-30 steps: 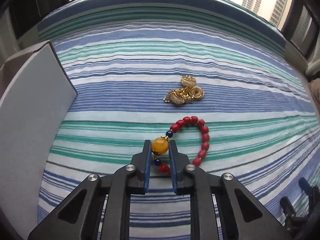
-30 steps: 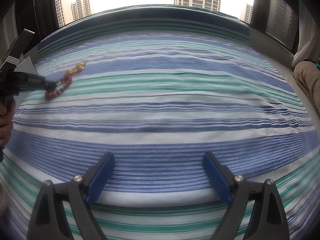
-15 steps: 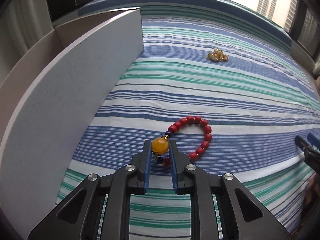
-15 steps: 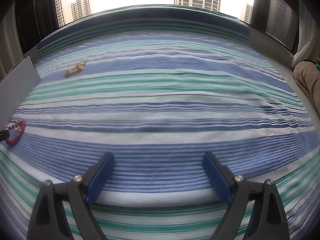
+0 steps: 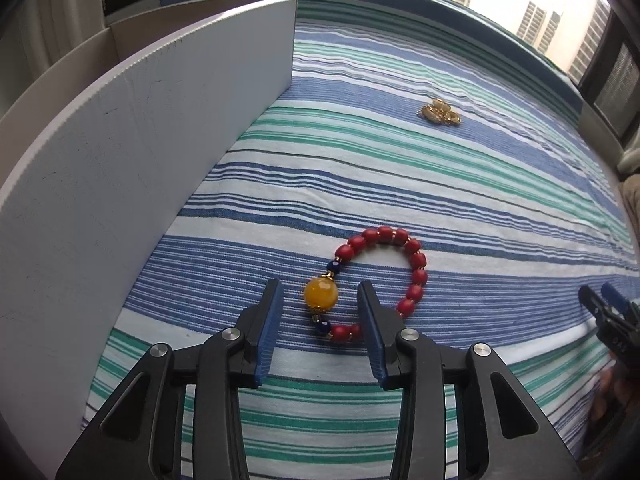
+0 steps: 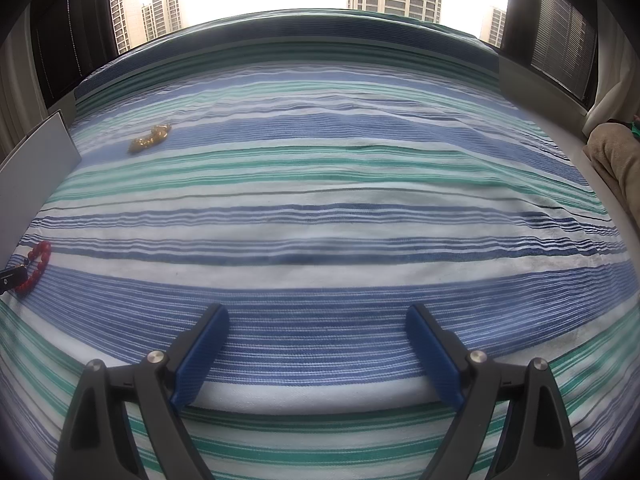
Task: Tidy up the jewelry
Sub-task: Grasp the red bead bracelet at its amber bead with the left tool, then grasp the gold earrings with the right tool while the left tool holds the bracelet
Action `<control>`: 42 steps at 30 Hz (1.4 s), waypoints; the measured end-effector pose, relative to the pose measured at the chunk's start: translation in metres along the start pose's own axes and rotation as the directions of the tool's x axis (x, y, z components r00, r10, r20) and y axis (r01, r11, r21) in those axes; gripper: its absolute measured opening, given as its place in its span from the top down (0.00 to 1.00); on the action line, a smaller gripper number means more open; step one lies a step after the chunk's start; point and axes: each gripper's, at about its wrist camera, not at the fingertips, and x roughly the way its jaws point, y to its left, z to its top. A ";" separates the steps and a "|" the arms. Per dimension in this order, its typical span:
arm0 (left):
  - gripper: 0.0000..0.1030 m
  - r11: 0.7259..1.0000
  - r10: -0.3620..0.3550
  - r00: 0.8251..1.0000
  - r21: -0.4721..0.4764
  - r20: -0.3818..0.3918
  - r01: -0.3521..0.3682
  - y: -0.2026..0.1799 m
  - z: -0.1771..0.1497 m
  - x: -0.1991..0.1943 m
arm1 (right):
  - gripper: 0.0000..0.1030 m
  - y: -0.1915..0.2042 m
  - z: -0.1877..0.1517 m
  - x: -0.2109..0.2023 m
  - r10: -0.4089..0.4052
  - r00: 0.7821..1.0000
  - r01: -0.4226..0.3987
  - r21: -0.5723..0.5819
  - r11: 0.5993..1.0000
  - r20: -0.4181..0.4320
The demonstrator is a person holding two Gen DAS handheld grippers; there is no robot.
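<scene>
A red bead bracelet (image 5: 404, 270) with a big amber bead (image 5: 321, 295) lies on the striped cloth beside a white box. My left gripper (image 5: 320, 300) is open, its jaws on either side of the amber bead and not touching it. A gold jewelry pile (image 5: 440, 111) lies farther back on the cloth. In the right wrist view the bracelet (image 6: 37, 266) is at the far left and the gold pile (image 6: 150, 139) at upper left. My right gripper (image 6: 316, 324) is open and empty, low over the cloth.
A white cardboard box wall (image 5: 132, 152) stands along the left; its corner shows in the right wrist view (image 6: 38, 160). The striped cloth (image 6: 340, 184) covers the surface. The right gripper's tip (image 5: 608, 312) shows at the left wrist view's right edge. Windows lie behind.
My left gripper carried the bracelet back from the gold pile to beside the white box, then opened and let it go on the cloth. The right gripper has not moved.
</scene>
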 end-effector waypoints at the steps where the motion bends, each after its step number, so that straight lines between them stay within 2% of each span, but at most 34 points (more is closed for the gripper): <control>1: 0.61 1.000 -0.006 1.000 -0.002 0.002 0.006 0.000 -0.001 0.000 | 0.11 0.000 0.000 0.000 0.000 1.000 0.000 0.000 1.000 0.000; 6: 0.61 0.999 -0.034 0.999 -0.007 0.004 0.034 0.006 0.000 -0.001 | 0.11 0.000 0.000 0.000 -0.002 1.000 0.002 -0.001 1.000 0.000; 8: 0.61 0.999 -0.033 0.999 -0.001 0.005 0.033 0.005 -0.001 -0.001 | 0.11 0.002 0.006 0.001 0.000 0.997 0.000 -0.002 1.000 -0.072; 9: 0.61 1.000 -0.027 1.000 0.004 0.007 0.027 0.003 -0.001 -0.001 | 0.12 0.006 0.012 0.001 0.043 0.993 -0.043 0.002 0.999 -0.114; 11: 0.63 1.000 -0.009 1.000 0.019 0.009 0.009 0.001 -0.003 -0.003 | 0.12 0.018 0.035 -0.006 0.171 0.978 -0.170 0.018 0.985 -0.123; 13: 0.70 0.999 0.014 1.000 0.033 0.015 -0.015 -0.002 -0.006 -0.005 | 0.12 0.037 0.066 -0.010 0.255 0.960 -0.256 0.007 0.967 -0.118; 14: 0.78 0.999 0.023 1.000 0.039 0.017 -0.023 -0.003 -0.006 -0.005 | 0.13 0.048 0.083 -0.008 0.301 0.946 -0.302 0.006 0.953 -0.122; 15: 0.84 0.999 0.021 1.000 0.043 0.018 -0.022 -0.003 -0.007 -0.005 | 0.23 0.060 0.101 -0.002 0.344 0.929 -0.346 0.012 0.938 -0.134; 16: 0.84 0.999 0.016 1.000 0.044 0.017 -0.016 -0.003 -0.007 -0.005 | 0.32 0.071 0.118 0.008 0.376 0.914 -0.377 0.024 0.926 -0.154; 17: 0.84 0.999 0.011 1.000 0.043 0.018 -0.012 -0.003 -0.008 -0.006 | 0.46 0.082 0.134 0.021 0.394 0.902 -0.393 0.042 0.918 -0.178; 19: 0.84 0.999 0.008 1.000 0.048 0.021 -0.009 -0.002 -0.009 -0.007 | 0.51 0.102 0.162 0.052 0.400 0.890 -0.394 0.076 0.916 -0.218; 21: 0.85 0.998 0.008 1.000 0.056 0.024 -0.009 -0.003 -0.011 -0.007 | 0.57 0.121 0.184 0.082 0.368 0.901 -0.357 0.090 0.930 -0.229; 24: 0.85 0.998 0.009 0.999 0.066 0.035 -0.012 -0.004 -0.014 -0.009 | 0.57 0.146 0.205 0.113 0.316 0.922 -0.305 0.083 0.949 -0.221; 27: 0.85 0.996 0.022 0.999 0.082 0.048 -0.026 -0.007 -0.016 -0.010 | 0.57 0.168 0.208 0.135 0.306 0.917 -0.293 0.086 0.952 -0.256; 29: 0.85 0.996 0.022 0.998 0.085 0.052 -0.026 -0.007 -0.018 -0.012 | 0.58 0.181 0.205 0.140 0.252 0.930 -0.250 0.044 0.967 -0.267; 30: 0.85 0.997 0.014 0.999 0.078 0.051 -0.018 -0.006 -0.017 -0.012 | 0.72 0.187 0.204 0.138 0.216 0.942 -0.224 -0.002 0.975 -0.256; 32: 0.85 0.999 -0.027 0.999 0.040 0.038 0.025 0.001 -0.016 -0.014 | 0.76 0.192 0.200 0.135 0.154 0.960 -0.175 -0.069 0.982 -0.236; 35: 0.85 0.995 -0.103 0.994 -0.016 0.027 0.103 0.013 -0.013 -0.022 | 0.77 0.179 0.200 0.114 0.190 0.969 -0.200 -0.050 0.978 -0.156; 38: 0.85 0.987 -0.151 0.987 -0.040 0.052 0.153 0.019 -0.008 -0.041 | 0.77 0.161 0.198 0.078 0.268 0.958 -0.272 -0.031 0.962 -0.101; 42: 0.85 0.967 -0.238 0.969 -0.077 0.071 0.243 0.025 0.001 -0.069 | 0.77 0.141 0.191 0.020 0.323 0.946 -0.324 -0.079 0.943 -0.026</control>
